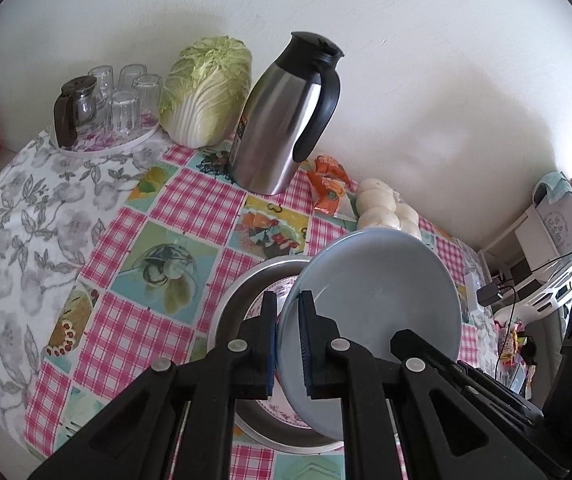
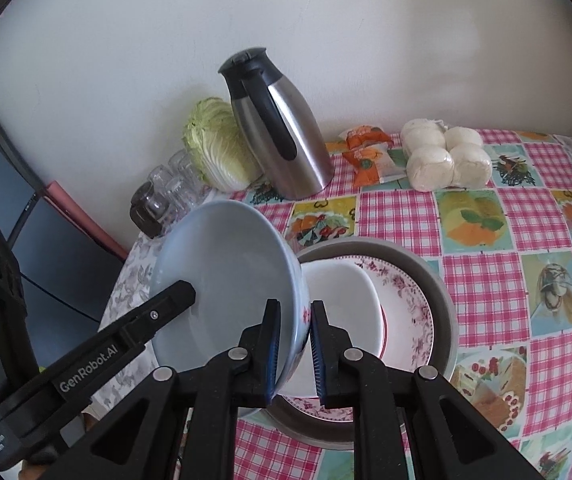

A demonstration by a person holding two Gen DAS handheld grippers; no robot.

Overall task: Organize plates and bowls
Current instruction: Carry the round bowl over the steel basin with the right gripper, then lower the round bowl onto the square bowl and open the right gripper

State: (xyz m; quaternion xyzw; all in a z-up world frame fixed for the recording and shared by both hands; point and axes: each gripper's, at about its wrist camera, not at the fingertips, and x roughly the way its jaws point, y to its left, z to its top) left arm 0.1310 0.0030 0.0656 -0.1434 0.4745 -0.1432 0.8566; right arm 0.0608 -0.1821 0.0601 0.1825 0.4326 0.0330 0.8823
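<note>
A pale blue bowl [image 1: 382, 300] [image 2: 229, 276] is held tilted above a stack of dishes. My left gripper [image 1: 288, 344] is shut on its left rim. My right gripper [image 2: 294, 354] is shut on its opposite rim, which has a red flower pattern outside. Below sits a grey metal pan [image 2: 442, 292] [image 1: 237, 292] holding a floral plate [image 2: 410, 312] and a white dish [image 2: 346, 308] on top. The left gripper's finger [image 2: 173, 296] shows inside the bowl in the right wrist view.
A steel thermos jug [image 1: 281, 120] [image 2: 281, 136], a napa cabbage [image 1: 205, 92], a tray of glasses [image 1: 117, 100], orange snack packets [image 2: 370, 152] and bagged white buns [image 2: 446, 156] stand along the wall. The table wears a pink checked cloth [image 2: 482, 296].
</note>
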